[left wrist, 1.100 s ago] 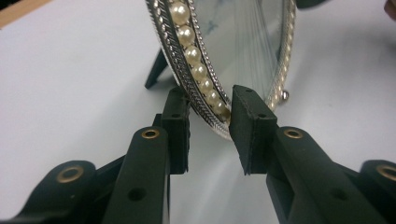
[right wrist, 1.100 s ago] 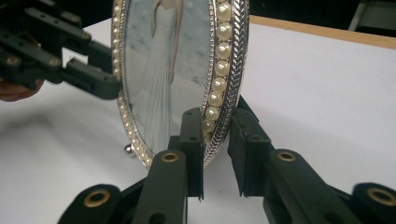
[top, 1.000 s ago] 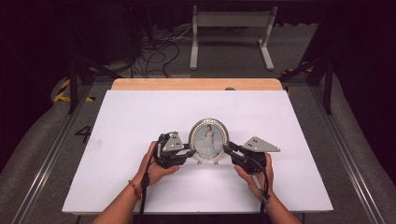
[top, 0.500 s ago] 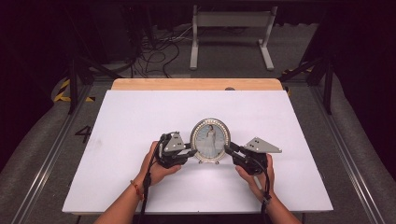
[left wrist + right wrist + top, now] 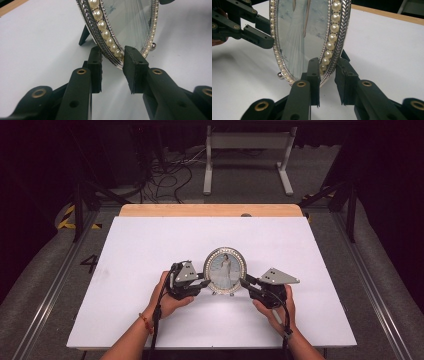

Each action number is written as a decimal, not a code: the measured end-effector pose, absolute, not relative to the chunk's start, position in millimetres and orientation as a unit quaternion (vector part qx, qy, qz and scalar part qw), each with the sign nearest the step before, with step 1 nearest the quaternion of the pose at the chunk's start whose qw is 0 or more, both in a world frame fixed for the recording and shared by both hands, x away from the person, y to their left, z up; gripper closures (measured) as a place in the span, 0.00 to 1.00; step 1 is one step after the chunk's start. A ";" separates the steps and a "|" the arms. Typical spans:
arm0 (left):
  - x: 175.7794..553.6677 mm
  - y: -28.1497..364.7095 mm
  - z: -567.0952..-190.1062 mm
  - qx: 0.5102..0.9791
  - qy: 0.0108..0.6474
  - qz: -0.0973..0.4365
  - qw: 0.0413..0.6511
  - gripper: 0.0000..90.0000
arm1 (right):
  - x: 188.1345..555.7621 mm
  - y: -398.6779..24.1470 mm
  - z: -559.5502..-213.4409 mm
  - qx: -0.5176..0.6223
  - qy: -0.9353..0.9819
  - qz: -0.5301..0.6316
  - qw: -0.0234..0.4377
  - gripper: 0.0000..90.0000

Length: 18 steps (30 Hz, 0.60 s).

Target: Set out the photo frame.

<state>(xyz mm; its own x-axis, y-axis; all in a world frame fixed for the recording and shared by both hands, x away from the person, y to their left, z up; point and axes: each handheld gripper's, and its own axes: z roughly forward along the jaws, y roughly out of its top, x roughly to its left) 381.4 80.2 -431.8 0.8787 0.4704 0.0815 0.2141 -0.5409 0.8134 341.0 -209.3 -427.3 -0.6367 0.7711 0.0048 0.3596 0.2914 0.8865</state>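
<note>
Nothing has shifted since the earlier frames; the oval pearl-rimmed photo frame (image 5: 225, 271) stands upright at the near middle of the white table (image 5: 150, 245); the left gripper (image 5: 199, 285) pinches its left rim between narrow jaws; the right gripper (image 5: 246, 283) clamps the right rim likewise; a black easel leg (image 5: 83, 36) props the frame behind.

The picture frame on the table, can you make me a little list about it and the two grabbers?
thing: oval picture frame with pearl rim
stance: upright on the white table, propped by a back leg
picture: a figure in a long white dress
left gripper: jaws on the rim's left edge, front and back
right gripper: jaws on the rim's right edge, front and back
</note>
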 end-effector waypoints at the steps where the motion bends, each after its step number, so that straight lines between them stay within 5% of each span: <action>1: 380.8 80.8 -431.6 0.865 0.199 0.149 0.435 0.73 | 341.0 -209.2 -427.4 0.364 0.776 0.467 0.217 0.81; 18: 352.1 111.2 -423.3 0.857 0.188 0.181 0.444 0.57 | 327.8 -216.3 -414.8 0.310 0.812 0.432 0.241 0.68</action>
<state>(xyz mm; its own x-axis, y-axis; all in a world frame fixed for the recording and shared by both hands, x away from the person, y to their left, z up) 352.1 111.2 -423.3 0.8638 0.4829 0.1439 0.1606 -0.5345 0.8298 327.8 -216.3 -414.8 -0.6909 0.7122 -0.1241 0.2957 0.4350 0.8505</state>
